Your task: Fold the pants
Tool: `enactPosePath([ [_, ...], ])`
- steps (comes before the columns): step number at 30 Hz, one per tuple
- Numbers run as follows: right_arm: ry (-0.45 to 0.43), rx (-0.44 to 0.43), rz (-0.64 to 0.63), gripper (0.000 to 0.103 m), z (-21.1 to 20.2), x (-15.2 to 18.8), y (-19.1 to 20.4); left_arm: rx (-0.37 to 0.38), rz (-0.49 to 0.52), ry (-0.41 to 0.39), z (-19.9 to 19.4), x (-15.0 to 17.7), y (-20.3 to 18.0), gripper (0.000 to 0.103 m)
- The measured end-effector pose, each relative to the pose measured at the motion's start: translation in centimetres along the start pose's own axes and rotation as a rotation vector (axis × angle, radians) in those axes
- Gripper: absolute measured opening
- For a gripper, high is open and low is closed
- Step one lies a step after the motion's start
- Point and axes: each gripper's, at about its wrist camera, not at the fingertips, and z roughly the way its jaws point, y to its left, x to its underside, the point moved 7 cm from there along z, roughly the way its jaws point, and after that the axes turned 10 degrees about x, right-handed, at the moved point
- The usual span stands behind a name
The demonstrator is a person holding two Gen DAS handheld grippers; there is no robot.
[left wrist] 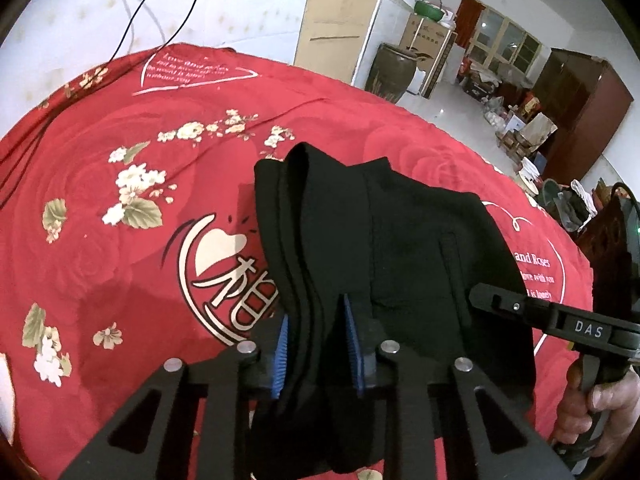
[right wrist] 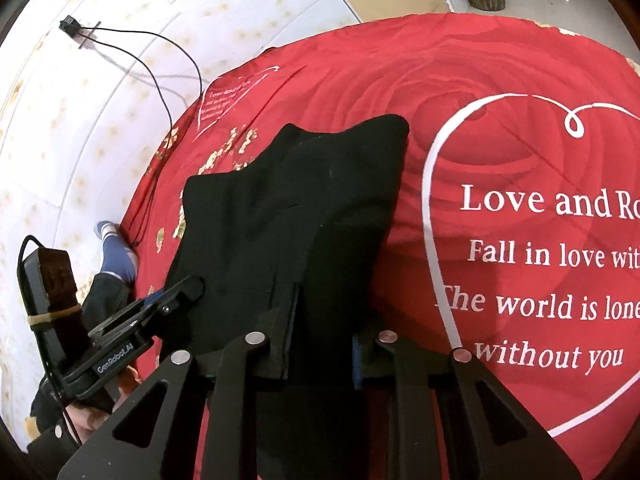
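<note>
One pair of black pants [left wrist: 400,248], folded over, lying on a red rose-print bedspread [left wrist: 120,280]. Two tools at work, one in each hand. Left tool [left wrist: 316,340]: two blue-padded fingers [left wrist: 282,356] pinching a bunched fold of the pants at the near edge; cloth fills the gap. Right tool [right wrist: 320,344]: fingers drawn close, gripping the near edge of the same pants, fabric between them. In the left view the right tool reaches in from the right, a hand [left wrist: 600,412] on its grip. Two black cables [left wrist: 160,12] hang down the pale wall. One brown jar [left wrist: 390,70] stands on the floor beyond the bed.
</note>
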Motion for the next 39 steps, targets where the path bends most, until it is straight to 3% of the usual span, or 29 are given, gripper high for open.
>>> enactPosePath([
  [8,-0.029,-0.030,-0.038,0.018,-2.0,0.2,1.4,0.015,0.030,-0.001,-1.9,0.1,-1.5,0.021],
  [17,-0.030,-0.050,-0.041,0.018,-5.5,2.6,2.8,0.037,0.041,-0.005,-5.2,1.7,-3.1,0.021],
  [24,-0.034,-0.057,-0.047,0.018,-6.3,3.1,3.5,0.036,0.048,-0.001,-5.5,1.9,-3.1,0.021],
  [39,-0.046,-0.085,-0.045,0.018,0.2,-5.5,6.1,0.028,0.037,0.001,-1.9,-7.5,2.7,0.021],
])
